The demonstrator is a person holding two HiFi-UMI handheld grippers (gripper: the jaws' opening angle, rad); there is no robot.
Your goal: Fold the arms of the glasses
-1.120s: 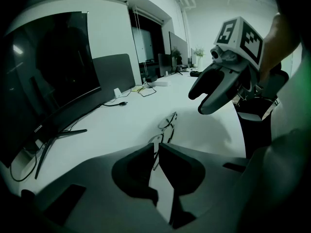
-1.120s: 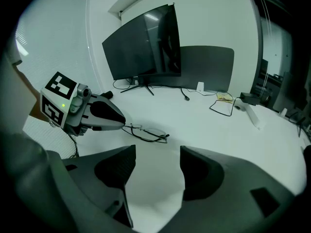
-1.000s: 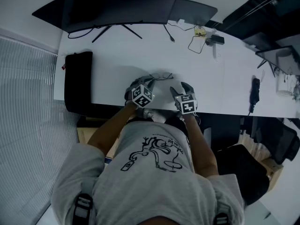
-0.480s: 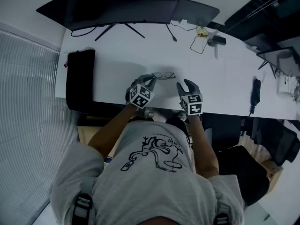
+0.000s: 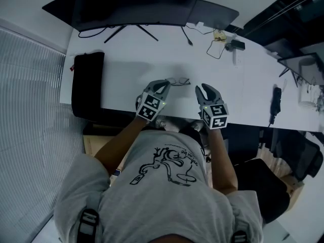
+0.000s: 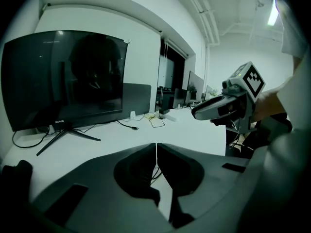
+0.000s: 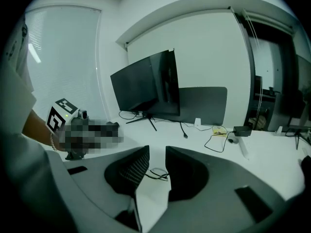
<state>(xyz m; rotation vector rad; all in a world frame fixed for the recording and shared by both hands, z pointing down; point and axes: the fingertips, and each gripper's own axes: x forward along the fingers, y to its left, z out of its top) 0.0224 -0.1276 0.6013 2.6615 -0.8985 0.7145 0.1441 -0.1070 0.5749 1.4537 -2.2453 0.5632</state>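
Well, glasses point(image 5: 178, 81) lie on the desk point(image 5: 126, 70), just right of the left gripper point(image 5: 162, 85), which is closing, nearly shut, empty. Right gripper point(image 5: 208, 90) is narrow, closing, empty. Risk: a half-folded arm swings open.

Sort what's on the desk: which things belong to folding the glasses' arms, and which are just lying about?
Job:
glasses

Lying about:
monitor
black bag
adapter

The desk point(image 5: 152, 59) is white, the monitor point(image 5: 131, 6) black, the glasses point(image 5: 178, 81) dark.
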